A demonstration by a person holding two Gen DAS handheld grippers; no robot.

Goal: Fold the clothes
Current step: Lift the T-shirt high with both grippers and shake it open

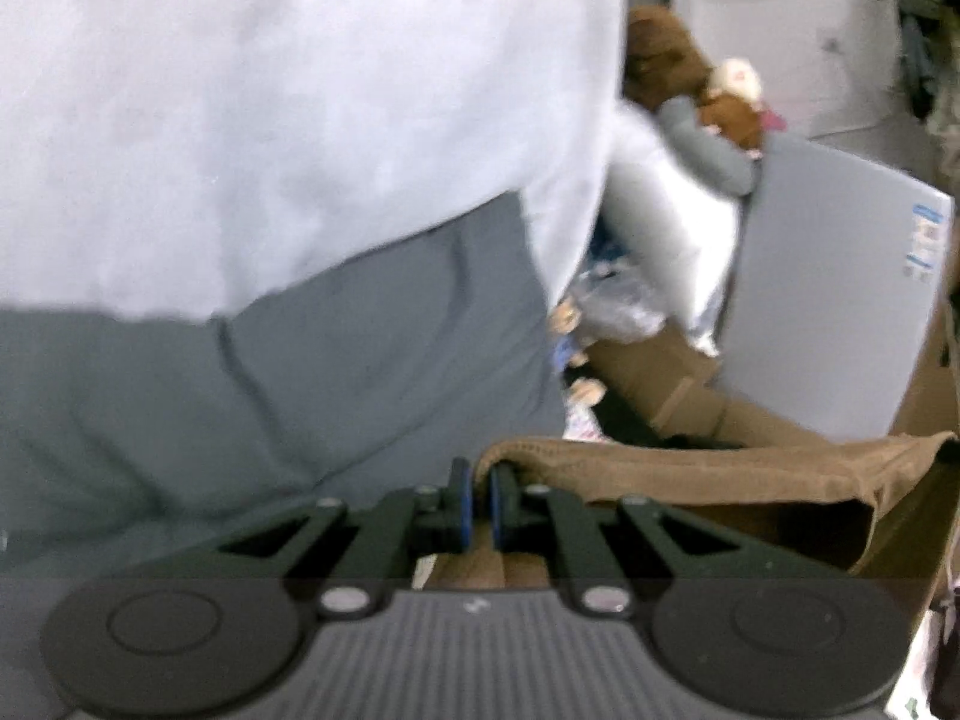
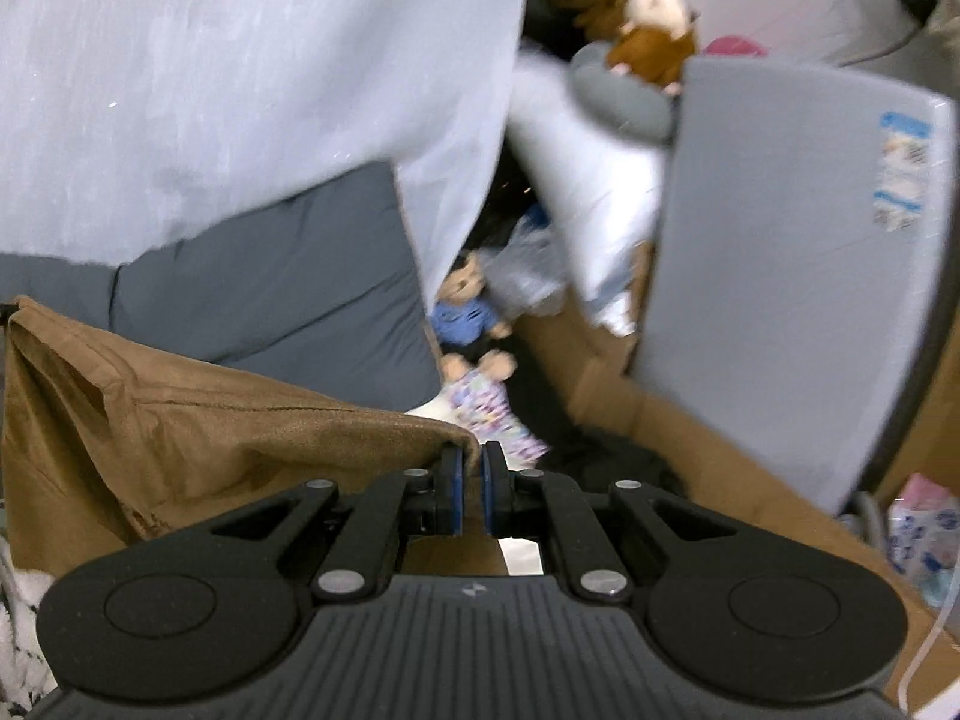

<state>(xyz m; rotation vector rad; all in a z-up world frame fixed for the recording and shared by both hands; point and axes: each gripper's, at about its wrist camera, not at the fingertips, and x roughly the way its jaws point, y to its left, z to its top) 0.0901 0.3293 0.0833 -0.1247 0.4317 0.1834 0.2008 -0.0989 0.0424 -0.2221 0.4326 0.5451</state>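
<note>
The brown cloth (image 1: 690, 474) is held up in the air, stretched between the left tongs (image 1: 478, 504) and the right tongs (image 2: 472, 489). Both are squeezed nearly closed on its top edge. If either pinch is loosened, a corner could be dropped.
</note>
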